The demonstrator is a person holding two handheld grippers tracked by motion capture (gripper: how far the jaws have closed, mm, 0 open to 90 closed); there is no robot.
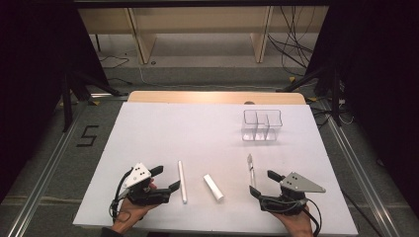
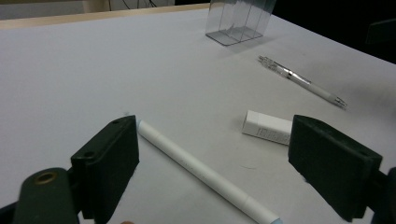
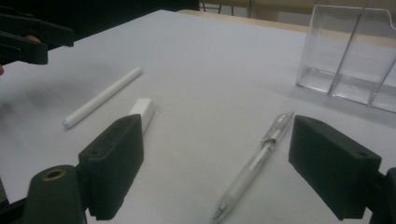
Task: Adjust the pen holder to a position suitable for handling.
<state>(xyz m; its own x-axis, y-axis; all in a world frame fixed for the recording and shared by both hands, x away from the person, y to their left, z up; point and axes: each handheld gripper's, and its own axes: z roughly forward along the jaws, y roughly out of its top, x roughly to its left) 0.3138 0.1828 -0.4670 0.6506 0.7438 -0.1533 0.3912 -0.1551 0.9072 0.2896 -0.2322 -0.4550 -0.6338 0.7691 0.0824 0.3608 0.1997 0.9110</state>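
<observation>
On the white table sheet [image 1: 207, 133] lie a white marker [image 1: 182, 180], a white eraser [image 1: 213, 187] and a clear mechanical pencil [image 1: 251, 170]. My left gripper [image 1: 166, 178] rests near the front left edge, open, with the marker [image 2: 205, 175] lying on the sheet between and ahead of its jaws. The eraser [image 2: 267, 127] and pencil [image 2: 303, 81] lie beyond. My right gripper [image 1: 263, 183] stands open at the front right; the pencil [image 3: 254, 165] lies on the sheet between its jaws, untouched. The eraser [image 3: 142, 112] and marker [image 3: 102, 98] sit to its left.
A clear plastic organizer [image 1: 262, 125] with several compartments stands at the back right of the sheet. The same organizer [image 3: 355, 56] is ahead of the right gripper. The wooden table edge [image 1: 212, 97] runs along the back. Cables lie on the floor beyond.
</observation>
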